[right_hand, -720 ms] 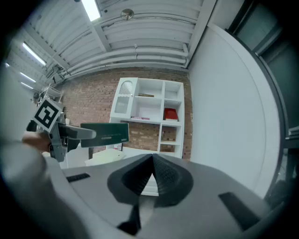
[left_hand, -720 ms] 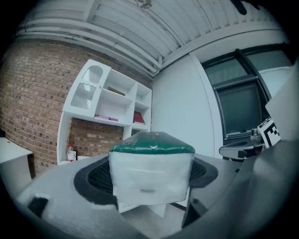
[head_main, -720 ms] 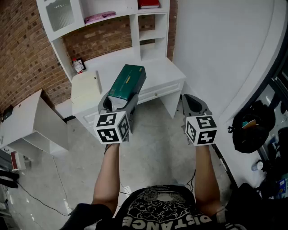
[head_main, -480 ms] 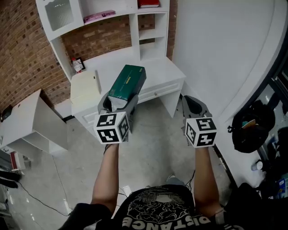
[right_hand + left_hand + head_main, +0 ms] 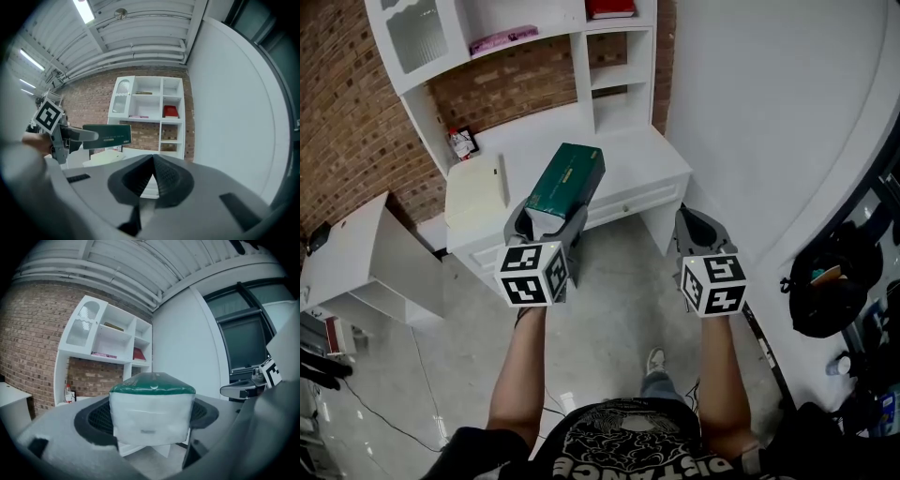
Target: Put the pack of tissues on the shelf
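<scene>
The pack of tissues (image 5: 565, 177), dark green on top with a white end (image 5: 152, 416), sticks out forward from my left gripper (image 5: 546, 222), whose jaws are shut on its sides. It hangs in the air over the front of the white desk (image 5: 633, 150). The same pack (image 5: 112, 135) shows side-on in the right gripper view. My right gripper (image 5: 701, 228) is held level beside it, shut and empty, its pads (image 5: 161, 176) meeting. The white shelf unit (image 5: 609, 70) stands on the desk against the brick wall.
A red item (image 5: 609, 8) and a pink one (image 5: 502, 39) lie on upper shelves. A small bottle (image 5: 461, 142) stands at the desk's back left. A cream chair (image 5: 476, 192) is pushed to the desk. A white cabinet (image 5: 366, 253) stands at the left.
The view has drawn slightly nearer the desk and shelf. Both grippers hold the same pose, the left still shut on the pack.
</scene>
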`<state>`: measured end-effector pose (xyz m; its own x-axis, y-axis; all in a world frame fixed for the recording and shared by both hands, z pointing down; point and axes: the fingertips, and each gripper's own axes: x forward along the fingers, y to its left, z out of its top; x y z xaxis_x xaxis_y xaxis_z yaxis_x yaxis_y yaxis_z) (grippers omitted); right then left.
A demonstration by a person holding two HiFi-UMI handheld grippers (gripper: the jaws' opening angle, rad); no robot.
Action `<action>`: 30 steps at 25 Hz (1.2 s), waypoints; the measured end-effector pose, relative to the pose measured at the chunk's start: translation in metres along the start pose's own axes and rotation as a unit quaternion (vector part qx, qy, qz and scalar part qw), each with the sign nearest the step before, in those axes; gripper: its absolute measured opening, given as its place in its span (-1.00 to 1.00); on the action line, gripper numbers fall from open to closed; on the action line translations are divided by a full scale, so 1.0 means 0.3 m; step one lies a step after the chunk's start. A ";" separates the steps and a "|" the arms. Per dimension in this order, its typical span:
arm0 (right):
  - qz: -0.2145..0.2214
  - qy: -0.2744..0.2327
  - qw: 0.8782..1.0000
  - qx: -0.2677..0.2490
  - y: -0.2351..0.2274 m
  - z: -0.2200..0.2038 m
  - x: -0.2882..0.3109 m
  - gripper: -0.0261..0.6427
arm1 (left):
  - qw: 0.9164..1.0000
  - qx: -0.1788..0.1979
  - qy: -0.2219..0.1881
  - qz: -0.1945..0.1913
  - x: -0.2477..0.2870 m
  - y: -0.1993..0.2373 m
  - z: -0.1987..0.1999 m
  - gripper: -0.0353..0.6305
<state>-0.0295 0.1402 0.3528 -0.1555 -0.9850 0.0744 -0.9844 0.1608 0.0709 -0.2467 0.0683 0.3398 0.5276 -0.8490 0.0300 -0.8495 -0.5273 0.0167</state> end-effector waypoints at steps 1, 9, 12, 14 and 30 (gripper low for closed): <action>0.003 -0.001 1.000 0.001 -0.023 -0.001 0.026 -0.91 | 1.000 -0.001 0.000 0.003 0.030 -0.001 0.001 0.41; 0.028 -0.003 1.000 0.011 -0.259 -0.005 0.251 -0.91 | 1.000 0.005 0.004 0.025 0.319 -0.049 0.022 0.41; 0.045 -0.003 0.999 0.010 -0.350 0.002 0.347 -0.91 | 0.999 0.009 0.008 0.038 0.430 -0.070 0.029 0.41; 0.055 -0.002 0.998 0.011 -0.402 0.005 0.406 -0.91 | 0.999 0.009 0.011 0.045 0.498 -0.081 0.030 0.41; 0.113 0.000 0.994 0.010 -0.585 0.013 0.661 -0.91 | 0.995 0.011 0.024 0.093 0.748 -0.091 0.033 0.41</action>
<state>0.1121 -0.0835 0.3512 -0.3733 -0.9238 0.0854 -0.9256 0.3771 0.0327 -0.1052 -0.1081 0.3361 0.3601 -0.9297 0.0774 -0.9319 -0.3623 -0.0155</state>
